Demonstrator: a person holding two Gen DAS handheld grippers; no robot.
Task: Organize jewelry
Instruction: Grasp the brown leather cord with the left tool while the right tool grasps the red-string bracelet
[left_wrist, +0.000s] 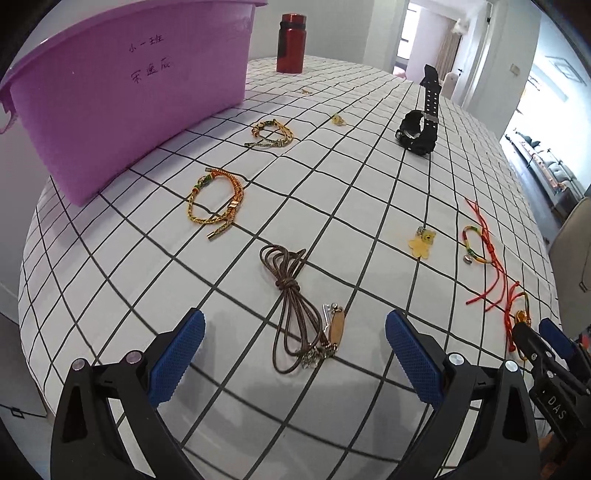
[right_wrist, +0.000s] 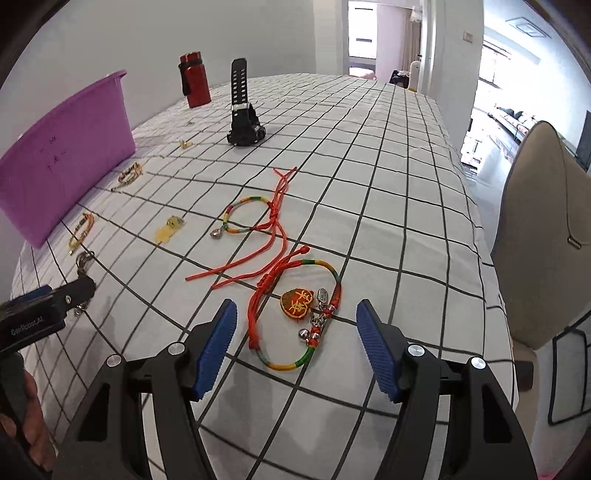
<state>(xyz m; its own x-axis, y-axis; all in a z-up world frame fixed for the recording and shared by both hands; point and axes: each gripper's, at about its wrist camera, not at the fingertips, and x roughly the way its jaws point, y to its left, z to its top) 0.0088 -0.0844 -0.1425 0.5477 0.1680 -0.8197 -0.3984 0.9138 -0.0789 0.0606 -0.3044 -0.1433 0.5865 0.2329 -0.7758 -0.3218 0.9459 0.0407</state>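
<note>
My left gripper (left_wrist: 295, 354) is open and empty, its jaws on either side of a brown cord necklace (left_wrist: 291, 306) with a tan pendant. My right gripper (right_wrist: 295, 347) is open and empty around a red and multicolour bracelet (right_wrist: 299, 317) with an orange charm and bells. A purple tub (left_wrist: 122, 92) stands at the far left; it also shows in the right wrist view (right_wrist: 62, 158). Two gold braided bracelets (left_wrist: 218, 203), (left_wrist: 271, 134), a black watch (left_wrist: 421, 125), a yellow bear charm (left_wrist: 421, 243) and a second red-cord bracelet (right_wrist: 255, 218) lie on the checked cloth.
A red bottle (left_wrist: 291, 44) stands at the table's far side. Small gold pieces (left_wrist: 338, 120) lie near the tub. A beige chair back (right_wrist: 539, 229) stands off the table's right edge. The left gripper shows at the left of the right wrist view (right_wrist: 48, 306).
</note>
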